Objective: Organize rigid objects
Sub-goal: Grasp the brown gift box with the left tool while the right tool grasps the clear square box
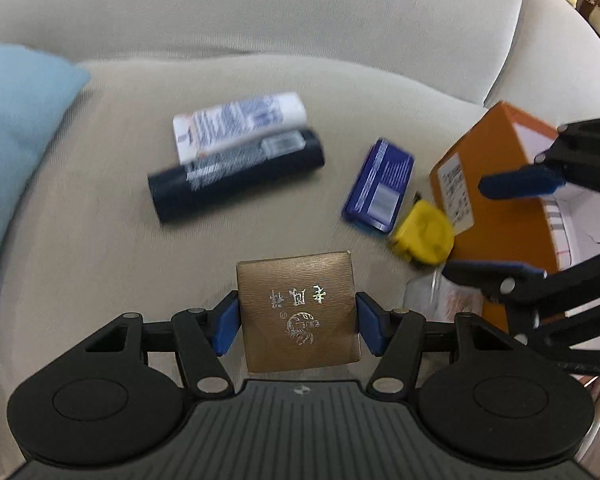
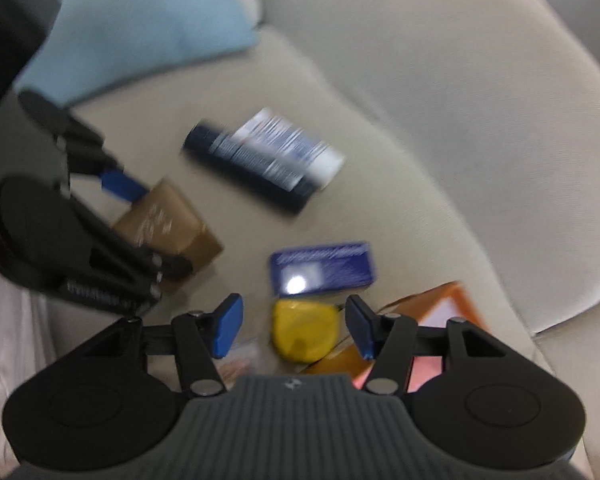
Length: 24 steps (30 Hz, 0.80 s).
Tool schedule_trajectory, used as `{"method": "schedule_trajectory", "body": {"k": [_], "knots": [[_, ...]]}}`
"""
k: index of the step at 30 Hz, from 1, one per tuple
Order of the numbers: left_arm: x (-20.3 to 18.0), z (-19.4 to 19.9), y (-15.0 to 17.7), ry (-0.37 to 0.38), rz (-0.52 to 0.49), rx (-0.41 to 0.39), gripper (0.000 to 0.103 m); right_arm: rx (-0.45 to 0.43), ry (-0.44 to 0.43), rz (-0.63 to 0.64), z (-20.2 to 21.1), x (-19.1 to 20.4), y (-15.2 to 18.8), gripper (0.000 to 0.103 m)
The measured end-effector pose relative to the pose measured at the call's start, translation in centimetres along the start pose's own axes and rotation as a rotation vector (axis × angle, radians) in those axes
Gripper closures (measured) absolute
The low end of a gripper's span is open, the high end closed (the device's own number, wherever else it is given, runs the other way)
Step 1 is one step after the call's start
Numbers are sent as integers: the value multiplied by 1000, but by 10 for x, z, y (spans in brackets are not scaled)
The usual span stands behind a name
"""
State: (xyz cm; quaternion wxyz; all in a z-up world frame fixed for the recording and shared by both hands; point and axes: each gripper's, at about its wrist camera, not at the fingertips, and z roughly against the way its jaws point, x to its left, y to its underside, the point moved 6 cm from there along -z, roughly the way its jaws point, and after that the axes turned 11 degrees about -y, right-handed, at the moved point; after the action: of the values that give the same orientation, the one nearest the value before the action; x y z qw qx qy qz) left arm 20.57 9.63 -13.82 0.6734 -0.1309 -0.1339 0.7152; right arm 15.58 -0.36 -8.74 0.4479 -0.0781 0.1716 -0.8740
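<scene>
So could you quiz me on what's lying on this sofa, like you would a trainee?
1. True or false: the left gripper is shut on the gold box.
2. Which thing lies nearest the yellow tape measure? A) blue cushion B) blue tin C) white tube
3. Fill in: the right gripper is ____, holding nothing.

Key: 1 true; 2 B; 3 open.
</scene>
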Motion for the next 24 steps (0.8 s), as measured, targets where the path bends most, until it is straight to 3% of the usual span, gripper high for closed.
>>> {"method": "schedule_trajectory", "body": {"k": [8,20,24], "knots": [[-4,-12,19,4,-25,13,34,171,-21,100,-46,17,14,33],[-2,-12,21,9,-26,-2,34,233,-67,206,-50,31,16,36],[-2,-12,22,9,-28,-4,34,263,-31,232,-60,32,24,37]]}}
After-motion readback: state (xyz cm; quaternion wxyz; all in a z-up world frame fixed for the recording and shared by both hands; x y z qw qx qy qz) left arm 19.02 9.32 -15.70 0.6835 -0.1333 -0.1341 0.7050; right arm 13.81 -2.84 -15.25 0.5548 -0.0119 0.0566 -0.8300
